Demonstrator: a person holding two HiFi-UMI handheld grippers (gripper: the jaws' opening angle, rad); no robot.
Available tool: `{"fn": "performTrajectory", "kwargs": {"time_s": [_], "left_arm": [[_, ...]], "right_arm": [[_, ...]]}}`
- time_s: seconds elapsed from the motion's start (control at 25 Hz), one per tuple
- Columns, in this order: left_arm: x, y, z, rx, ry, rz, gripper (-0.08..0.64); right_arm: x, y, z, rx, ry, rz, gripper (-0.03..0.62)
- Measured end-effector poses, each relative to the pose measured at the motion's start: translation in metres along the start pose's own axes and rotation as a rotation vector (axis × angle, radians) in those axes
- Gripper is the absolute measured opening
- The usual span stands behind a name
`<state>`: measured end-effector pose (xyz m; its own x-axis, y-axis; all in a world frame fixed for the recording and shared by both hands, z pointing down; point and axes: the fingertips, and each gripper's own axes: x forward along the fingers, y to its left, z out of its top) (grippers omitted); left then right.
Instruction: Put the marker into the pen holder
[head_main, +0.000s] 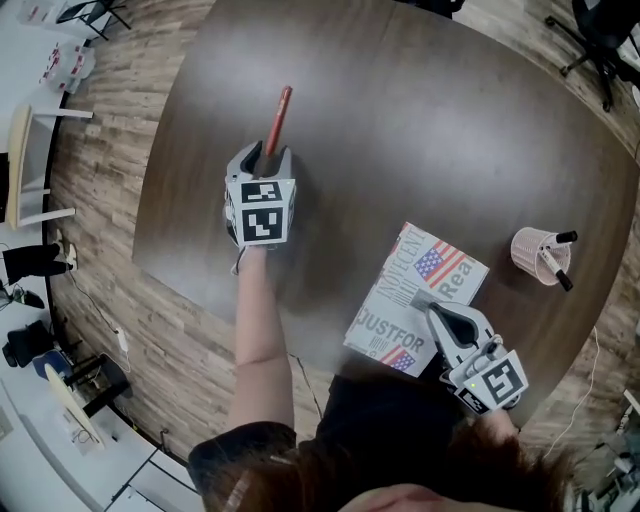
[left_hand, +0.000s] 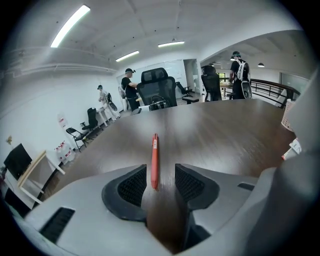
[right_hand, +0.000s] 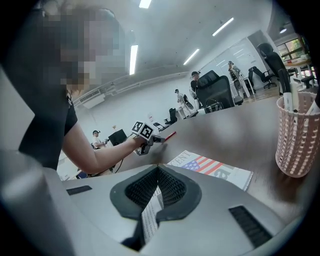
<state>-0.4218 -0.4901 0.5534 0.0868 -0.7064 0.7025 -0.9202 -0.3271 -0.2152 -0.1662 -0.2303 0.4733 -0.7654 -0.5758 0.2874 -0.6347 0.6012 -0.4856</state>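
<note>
The red marker (head_main: 278, 118) lies flat on the dark wooden table (head_main: 420, 130), pointing away from me. My left gripper (head_main: 268, 152) stands at its near end with the jaws wide apart. In the left gripper view the marker (left_hand: 155, 160) runs between the two pads without either one pressing on it. The pink mesh pen holder (head_main: 540, 255) stands upright at the table's right with black-capped pens in it. My right gripper (head_main: 425, 305) is shut, its tips over the near edge of a newspaper (head_main: 420, 290), left of the holder (right_hand: 297, 140).
The newspaper (right_hand: 215, 167) with flag prints lies flat between the two grippers. The table's front edge runs close to my body. Office chairs and several people stand far beyond the table in the left gripper view.
</note>
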Motion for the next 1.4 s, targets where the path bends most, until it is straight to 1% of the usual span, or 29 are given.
{"fn": "performTrajectory", "kwargs": {"time_s": [0.08,0.2,0.36,0.52,0.6,0.68,0.8,0.88,1.0,1.12,1.28,1.4], "left_arm": [[0.004,0.006,-0.003,-0.018,0.015,-0.008,0.195],[0.009,0.009,-0.006,-0.027,0.032,-0.021,0.195],[0.015,0.007,-0.01,-0.046,0.046,-0.059,0.187],[0.016,0.011,-0.01,-0.136,0.059,-0.118,0.177],[0.015,0.009,-0.009,-0.183,0.06,-0.152,0.15],[0.015,0.008,-0.009,-0.206,0.06,-0.17,0.129],[0.015,0.007,-0.01,-0.21,0.063,-0.173,0.117],[0.016,0.007,-0.011,-0.209,0.065,-0.164,0.067],[0.016,0.007,-0.013,-0.201,0.066,-0.152,0.061],[0.013,0.007,-0.011,-0.162,0.06,-0.131,0.061],[-0.001,0.006,-0.001,-0.119,0.009,-0.102,0.061],[-0.018,0.002,0.009,-0.088,-0.035,-0.075,0.061]], "right_arm": [[0.005,0.003,0.007,0.013,-0.024,0.004,0.018],[0.005,0.0,0.002,0.026,0.005,-0.016,0.02],[0.005,-0.002,-0.001,0.023,0.011,-0.011,0.018],[0.008,0.001,0.003,-0.002,0.015,-0.01,0.02],[0.008,0.003,0.002,-0.013,0.024,-0.009,0.019],[0.008,0.002,0.002,-0.011,0.027,-0.006,0.018],[0.008,0.001,0.002,-0.006,0.022,-0.005,0.018],[0.008,0.001,0.001,-0.011,0.019,-0.006,0.018],[0.007,0.001,-0.002,-0.015,0.026,-0.011,0.018],[0.006,-0.001,-0.003,-0.001,0.029,-0.022,0.018],[0.006,-0.004,-0.003,0.007,0.019,-0.033,0.018],[0.006,-0.005,-0.004,-0.026,0.023,-0.039,0.018]]}}
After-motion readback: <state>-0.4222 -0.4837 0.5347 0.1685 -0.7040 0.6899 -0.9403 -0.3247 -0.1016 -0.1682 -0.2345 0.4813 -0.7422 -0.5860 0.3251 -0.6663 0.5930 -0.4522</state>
